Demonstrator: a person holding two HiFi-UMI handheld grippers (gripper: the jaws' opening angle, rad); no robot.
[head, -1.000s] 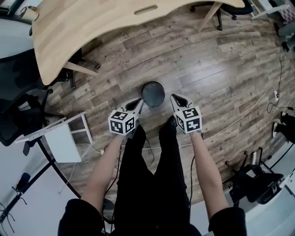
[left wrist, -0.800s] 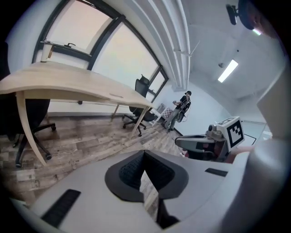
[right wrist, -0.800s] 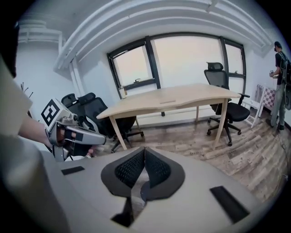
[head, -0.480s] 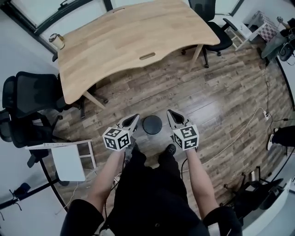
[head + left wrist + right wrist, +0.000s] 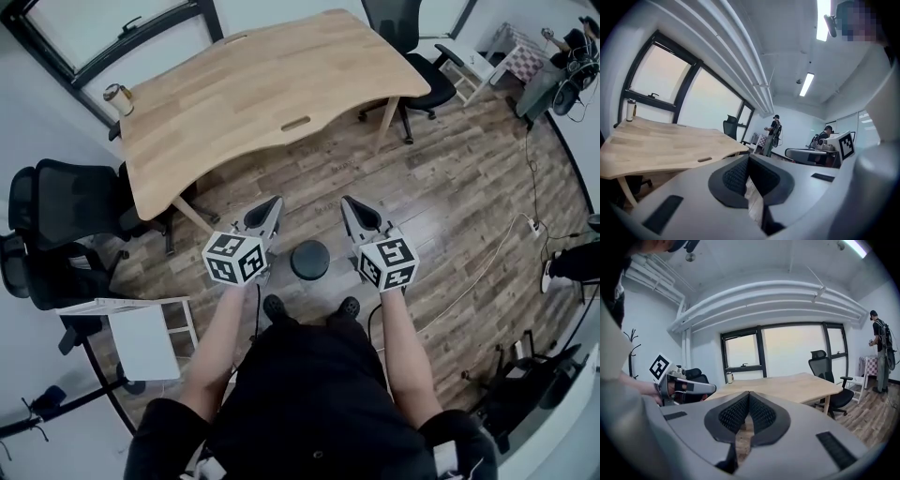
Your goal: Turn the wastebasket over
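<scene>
The wastebasket (image 5: 309, 260) stood on the wooden floor (image 5: 441, 187). From the head view it was a dark round shape just ahead of the person's shoes (image 5: 275, 307) and clear of the near edge of the tabletop (image 5: 262, 84). Which end faced up could not be told from above.

The left tongs (image 5: 270, 206) were held out on the wastebasket's left side and the right tongs (image 5: 352, 208) on its right. Both pointed toward the tabletop, and neither touched the wastebasket. In the left gripper view the left tongs (image 5: 749, 157) were pressed together at the tips, with nothing between the ribbed pads (image 5: 736, 176); only floor showed through the small gap lower down. In the right gripper view the right tongs (image 5: 749, 394) were likewise closed tip to tip and empty. Both views looked out across the room rather than at the wastebasket.

A jar (image 5: 117, 97) stood at the left corner of the tabletop. A black office chair (image 5: 66, 202) sat off its left edge and a second chair (image 5: 412, 47) was by its far right corner. A pale cable (image 5: 478, 272) trailed across the floor on the right. A standing person (image 5: 881, 350) showed at the right of the right gripper view.
</scene>
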